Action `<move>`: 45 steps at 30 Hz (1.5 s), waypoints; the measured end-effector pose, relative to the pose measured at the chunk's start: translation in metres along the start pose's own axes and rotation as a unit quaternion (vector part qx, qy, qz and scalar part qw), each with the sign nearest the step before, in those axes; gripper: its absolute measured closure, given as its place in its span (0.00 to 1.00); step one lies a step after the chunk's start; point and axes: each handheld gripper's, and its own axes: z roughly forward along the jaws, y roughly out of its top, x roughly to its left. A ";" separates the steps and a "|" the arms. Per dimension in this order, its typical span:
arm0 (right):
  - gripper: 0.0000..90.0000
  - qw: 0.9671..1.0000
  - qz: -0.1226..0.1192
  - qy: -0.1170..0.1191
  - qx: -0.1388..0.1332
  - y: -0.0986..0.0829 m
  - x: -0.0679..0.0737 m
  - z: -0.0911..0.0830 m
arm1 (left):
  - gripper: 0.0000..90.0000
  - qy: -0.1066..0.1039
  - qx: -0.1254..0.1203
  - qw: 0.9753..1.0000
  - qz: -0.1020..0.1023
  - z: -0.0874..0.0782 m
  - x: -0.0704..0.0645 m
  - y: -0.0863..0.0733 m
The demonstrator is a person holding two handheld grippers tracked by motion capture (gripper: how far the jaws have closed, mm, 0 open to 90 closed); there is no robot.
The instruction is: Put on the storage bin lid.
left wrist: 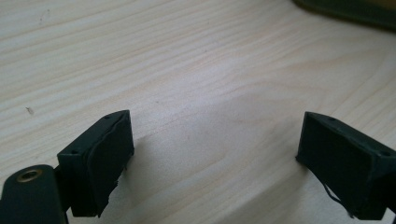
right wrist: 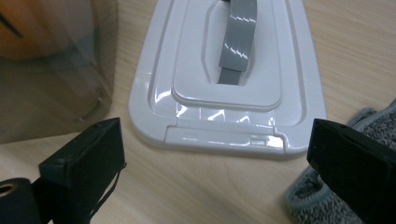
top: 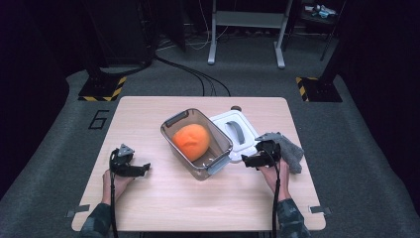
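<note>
A clear plastic box (top: 171, 128) stands at the middle of the wooden table (top: 163, 198) with an orange ball-like thing (top: 191, 140) inside it. Its white lid (top: 235, 130) with a grey handle (right wrist: 239, 37) lies flat just right of the box. My right gripper (top: 246, 160) stands open at the lid's near edge; in the right gripper view (right wrist: 217, 156) the jaws straddle that edge with nothing between them. My left gripper (top: 144, 169) rests open on bare wood left of the box, its jaws (left wrist: 212, 161) wide apart over the tabletop.
A grey cloth (top: 291, 151) lies at the right edge of the table beside my right hand. The box's wall (right wrist: 56, 79) is close on the left of the right gripper. Beyond the table are cables and a stand's legs (top: 245, 34) on the floor.
</note>
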 end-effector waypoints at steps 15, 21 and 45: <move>0.04 1.000 0.007 0.010 0.016 0.035 -0.008 0.033 | 0.12 -0.008 -0.003 1.000 0.014 0.001 -0.002 0.000; 0.04 1.000 0.016 0.012 0.023 0.042 -0.014 0.049 | 0.12 -0.007 -0.002 1.000 0.017 0.000 -0.002 0.000; 0.43 1.000 0.017 0.002 0.019 0.067 -0.021 0.093 | 0.12 -0.001 -0.009 1.000 0.028 0.001 -0.005 0.000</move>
